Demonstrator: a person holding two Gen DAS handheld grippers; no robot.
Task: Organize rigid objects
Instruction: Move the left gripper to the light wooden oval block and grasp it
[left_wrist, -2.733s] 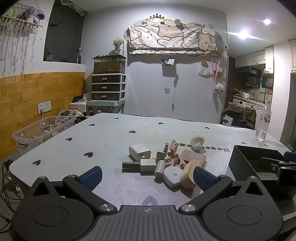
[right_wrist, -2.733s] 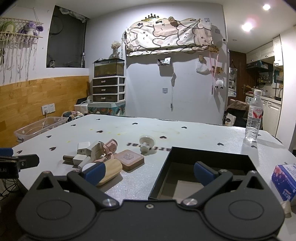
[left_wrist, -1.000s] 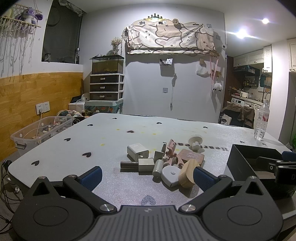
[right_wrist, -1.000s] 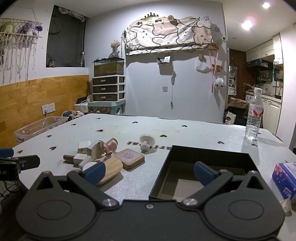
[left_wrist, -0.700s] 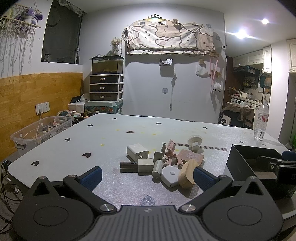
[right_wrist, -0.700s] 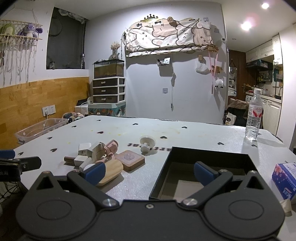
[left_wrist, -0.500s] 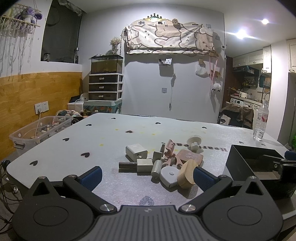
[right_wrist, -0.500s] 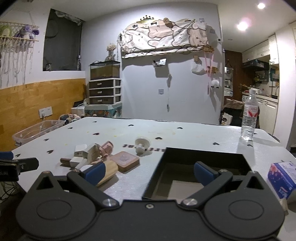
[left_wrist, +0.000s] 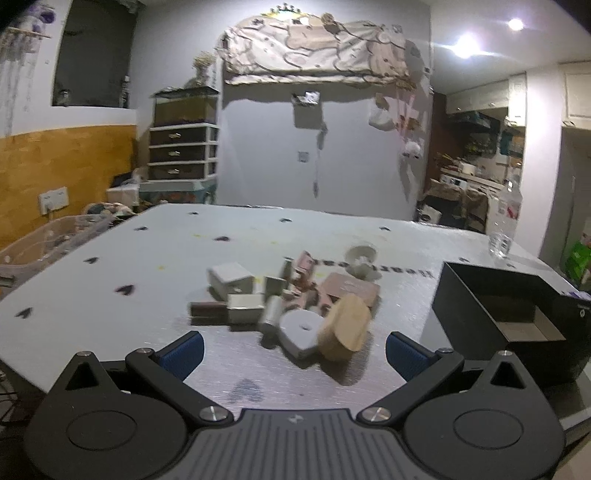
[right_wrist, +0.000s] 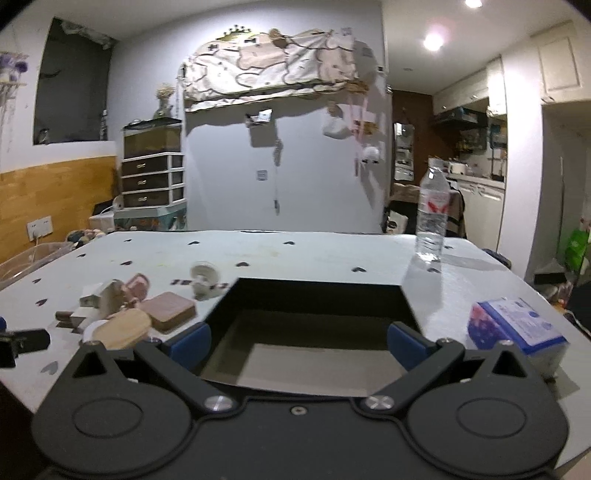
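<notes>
wooden block (left_wrist: 345, 326) | long axis toward black box (left_wrist: 491, 291), lying flat

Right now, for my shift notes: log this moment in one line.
left claw: open, empty | right claw: open, over black box | pile: on table | box: nothing from pile

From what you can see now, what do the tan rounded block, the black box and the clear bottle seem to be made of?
The tan rounded block looks like unfinished wood: pale matte surface, soft edges, though blur hides any grain. The black box seems to be cardboard with a matte black outside; its floor shows bare brown board. The clear bottle appears to be thin transparent plastic, glossy, with a printed label.
</notes>
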